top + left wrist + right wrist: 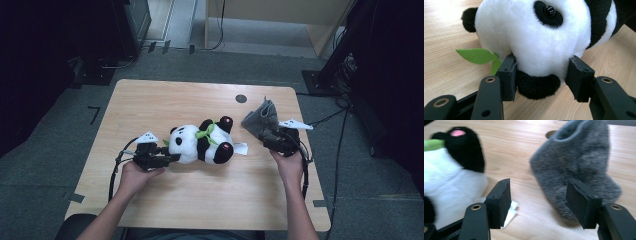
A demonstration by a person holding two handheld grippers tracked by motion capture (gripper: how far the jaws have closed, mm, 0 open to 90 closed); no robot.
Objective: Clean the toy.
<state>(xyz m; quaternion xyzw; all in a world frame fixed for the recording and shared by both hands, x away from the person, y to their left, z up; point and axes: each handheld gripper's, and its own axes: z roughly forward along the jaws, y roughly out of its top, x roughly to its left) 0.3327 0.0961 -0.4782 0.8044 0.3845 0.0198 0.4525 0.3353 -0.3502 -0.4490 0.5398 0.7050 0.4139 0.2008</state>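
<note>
Plush panda (200, 144) lies on its back mid-table (200, 200), head toward the person's left. Left gripper (167, 159) has its jaws clamped on the panda's head, pads pressed into the white fur either side of the black ear; a green felt leaf (477, 56) sits just beside one jaw. Right gripper (272, 136) is near the table's right edge, jaws apart and holding nothing, a grey fuzzy sock (579, 165) just ahead of them. White tag (509, 213) lies by the panda.
</note>
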